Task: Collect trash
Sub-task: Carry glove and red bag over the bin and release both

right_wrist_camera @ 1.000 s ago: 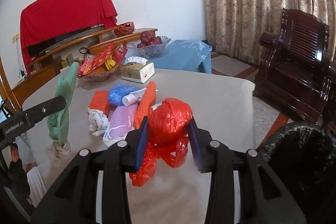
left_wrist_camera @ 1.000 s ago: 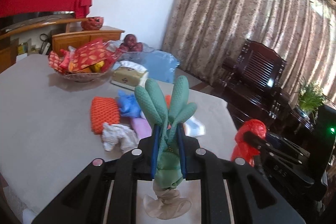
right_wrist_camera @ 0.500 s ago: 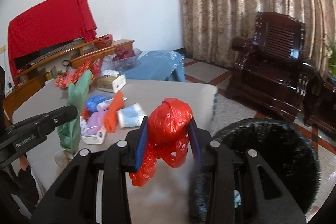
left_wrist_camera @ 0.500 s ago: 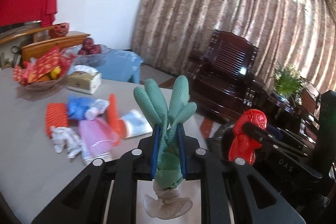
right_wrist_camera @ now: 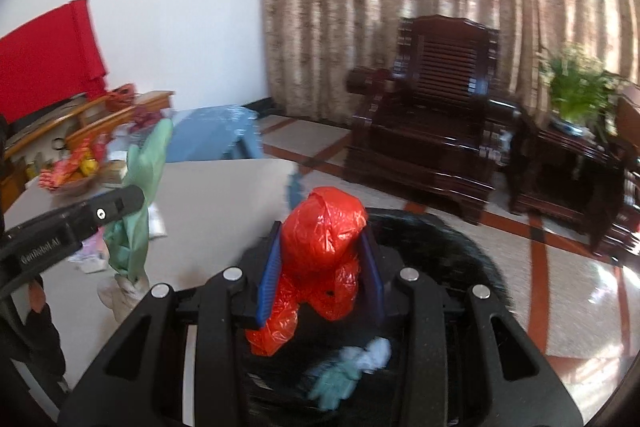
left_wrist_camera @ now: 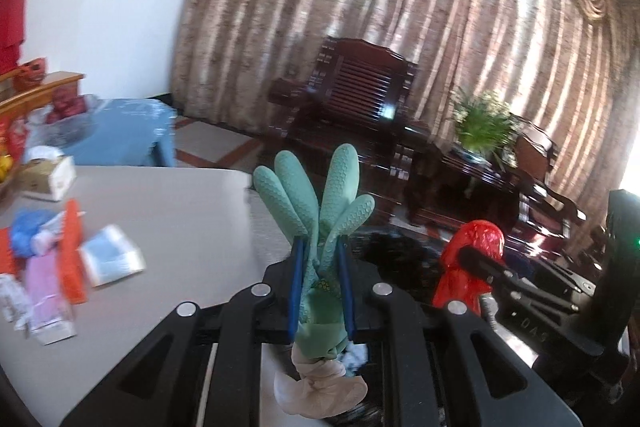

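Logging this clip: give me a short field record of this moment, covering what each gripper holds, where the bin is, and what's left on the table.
left gripper: shut on green rubber glove
right gripper: shut on red plastic bag
black bin: just off the table's edge, below the red plastic bag
bin contents: a pale green-and-white item, blurred
table: loose wrappers and packets at left

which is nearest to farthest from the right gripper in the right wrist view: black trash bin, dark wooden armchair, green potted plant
1. Black trash bin, directly below the right gripper.
2. Dark wooden armchair, across the floor, ahead.
3. Green potted plant, far right, behind the armchair's side.
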### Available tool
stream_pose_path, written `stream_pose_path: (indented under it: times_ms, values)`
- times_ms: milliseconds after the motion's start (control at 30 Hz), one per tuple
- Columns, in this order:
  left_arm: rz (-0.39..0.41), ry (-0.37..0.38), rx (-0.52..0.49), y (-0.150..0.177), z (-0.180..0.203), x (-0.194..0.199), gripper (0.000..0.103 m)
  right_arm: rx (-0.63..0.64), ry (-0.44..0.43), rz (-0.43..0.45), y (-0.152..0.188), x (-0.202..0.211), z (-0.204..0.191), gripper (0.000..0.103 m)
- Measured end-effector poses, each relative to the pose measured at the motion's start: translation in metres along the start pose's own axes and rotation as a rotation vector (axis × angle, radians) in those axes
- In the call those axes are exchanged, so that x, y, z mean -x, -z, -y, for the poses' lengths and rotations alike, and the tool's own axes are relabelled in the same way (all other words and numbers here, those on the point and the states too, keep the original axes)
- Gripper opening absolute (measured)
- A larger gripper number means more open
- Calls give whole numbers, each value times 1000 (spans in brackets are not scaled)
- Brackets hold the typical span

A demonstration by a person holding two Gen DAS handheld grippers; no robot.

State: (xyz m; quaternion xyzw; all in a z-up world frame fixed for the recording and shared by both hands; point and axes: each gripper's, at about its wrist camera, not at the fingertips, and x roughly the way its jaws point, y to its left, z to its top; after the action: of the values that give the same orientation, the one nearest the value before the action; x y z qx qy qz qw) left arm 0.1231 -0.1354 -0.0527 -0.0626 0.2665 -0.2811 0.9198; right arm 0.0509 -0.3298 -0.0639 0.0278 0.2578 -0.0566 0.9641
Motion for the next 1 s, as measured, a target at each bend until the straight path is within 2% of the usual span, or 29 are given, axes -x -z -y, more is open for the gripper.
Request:
stream_pose_path:
  times_ms: [167, 300, 367, 400, 500, 533, 600, 633, 667, 833, 1000]
  values:
    - [-30, 74, -23, -3, 40, -35, 17, -27, 83, -31, 14, -9, 41, 35]
    - [-53, 115, -37, 0, 60, -57, 17, -42, 113, -56, 27, -19, 60, 35]
    - [-82, 139, -37, 3, 65, -69, 24, -46, 122, -71, 32, -25, 64, 38]
    - [-93, 142, -36, 4, 65, -73, 31, -46, 127, -80, 33, -30, 64, 39]
    - [-104, 133, -38, 7, 61, -75, 52, -46, 146, -88, 40, -34, 67, 56]
    - [-99, 122, -42, 7, 59, -73, 60, -48, 152, -87, 42, -34, 66, 68]
    - [-91, 100, -43, 7, 52, -68, 66, -48, 160, -74, 45, -33, 64, 80]
    - [-90, 89, -42, 7, 48, -66, 72, -47, 168, -66, 46, -31, 62, 92]
    - [-85, 69, -41, 6, 41, -61, 78, -47, 175, -58, 46, -29, 58, 97]
    - [-46, -43, -59, 6, 8, -32, 86, -58, 154, -38, 40, -24, 37, 98]
    - [5, -189, -50, 8, -40, 14, 86, -42, 37, -4, 27, -26, -11, 98]
